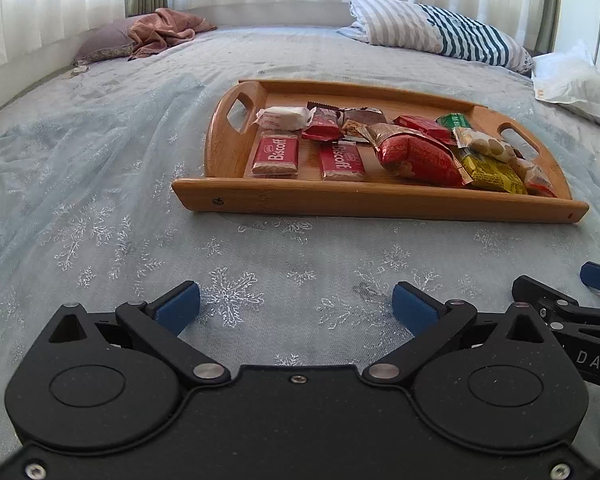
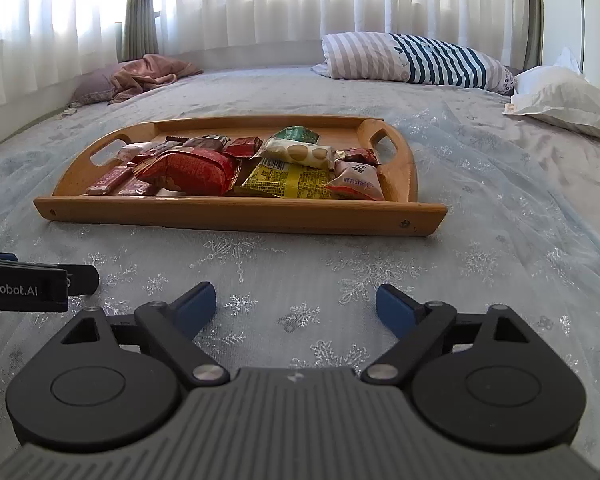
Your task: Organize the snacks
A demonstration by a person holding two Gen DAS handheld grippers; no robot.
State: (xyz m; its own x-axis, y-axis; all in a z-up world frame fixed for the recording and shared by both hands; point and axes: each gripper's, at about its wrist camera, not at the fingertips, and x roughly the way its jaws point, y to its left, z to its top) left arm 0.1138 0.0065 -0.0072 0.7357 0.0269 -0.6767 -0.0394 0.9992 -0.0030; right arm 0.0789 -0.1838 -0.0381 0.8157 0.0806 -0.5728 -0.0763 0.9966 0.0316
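Note:
A wooden tray [image 1: 380,200] [image 2: 236,212] with cut-out handles lies on the bed, holding several wrapped snacks. Two red Biscoff packs [image 1: 276,156] lie at its front left, a big red bag [image 1: 420,156] [image 2: 192,172] in the middle, a yellow packet [image 1: 496,176] [image 2: 288,182] and a cream spotted packet [image 2: 296,152] to the right. My left gripper [image 1: 296,304] is open over the bedspread, short of the tray's front rim, nothing between its blue pads. My right gripper [image 2: 296,304] is likewise open and empty, beside the left one.
A pale blue bedspread [image 1: 100,220] with silver snowflakes covers the bed. A striped pillow [image 2: 420,60], a white pillow [image 2: 564,100] and a mauve pillow with a pink cloth [image 1: 156,32] lie at the far side under white curtains.

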